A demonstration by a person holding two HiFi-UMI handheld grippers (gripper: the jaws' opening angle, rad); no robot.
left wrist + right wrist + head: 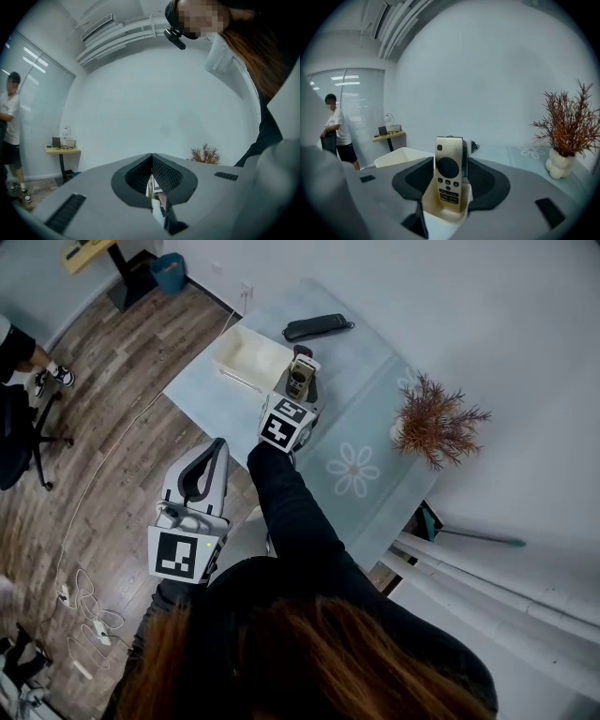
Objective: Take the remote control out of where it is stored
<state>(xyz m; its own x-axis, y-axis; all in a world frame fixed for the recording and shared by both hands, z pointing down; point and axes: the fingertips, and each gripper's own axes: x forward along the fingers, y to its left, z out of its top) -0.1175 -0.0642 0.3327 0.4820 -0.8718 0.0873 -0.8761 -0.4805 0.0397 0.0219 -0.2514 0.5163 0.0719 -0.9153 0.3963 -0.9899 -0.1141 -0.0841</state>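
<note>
The slim, pale-gold plastic remote control (449,168) is standing upright in its small cream plastic holder (443,212) on the pale blue flower-printed table (370,486), not yet lifted out. The right gripper (449,174) is reaching around it, its jaws standing apart on either side with neither pad appearing to press on it. The left gripper (151,161) is hanging off the table's edge over the wood-plank floor (112,381), jaws closed together on nothing. The job looks barely begun, with clamping onto the remote and drawing it up clear of the holder both remaining.
</note>
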